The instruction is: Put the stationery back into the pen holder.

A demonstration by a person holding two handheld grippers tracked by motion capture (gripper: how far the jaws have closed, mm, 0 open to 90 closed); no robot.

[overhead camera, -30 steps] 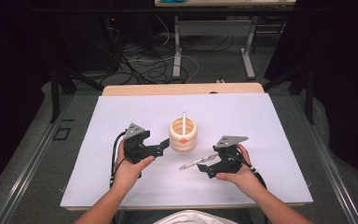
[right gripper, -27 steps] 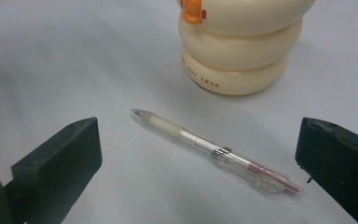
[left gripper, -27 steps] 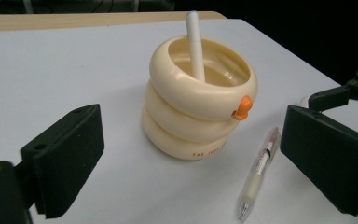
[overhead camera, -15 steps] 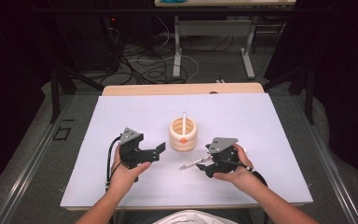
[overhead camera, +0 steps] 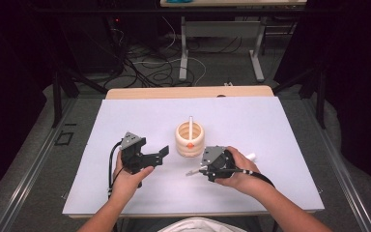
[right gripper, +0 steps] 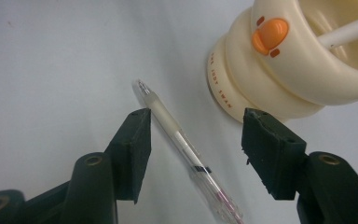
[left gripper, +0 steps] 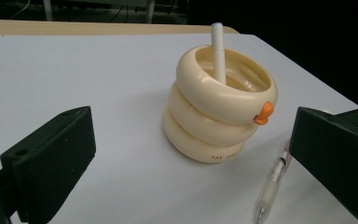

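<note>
Right gripper [right gripper: 196,135] sits low over the clear pen [right gripper: 182,140], jaws spread with the barrel lying slantwise between them, near the left jaw and with more gap on the right; the pen lies flat on the white surface [overhead camera: 270,125]. From the high view the right gripper [overhead camera: 200,170] is at lower centre of the frame, the pen's tip [overhead camera: 192,172] poking out toward the left, and the cream ringed holder [overhead camera: 190,139] stands just above it, close but apart. A white pen [overhead camera: 190,122] leans upright inside the holder. Left gripper [overhead camera: 163,153] rests at centre left, jaws wide apart, pointing at the holder [left gripper: 219,100], gripping nothing. Broad bare surface lies toward the upper left and the right edge; the near edge runs just below both forearms.
</note>
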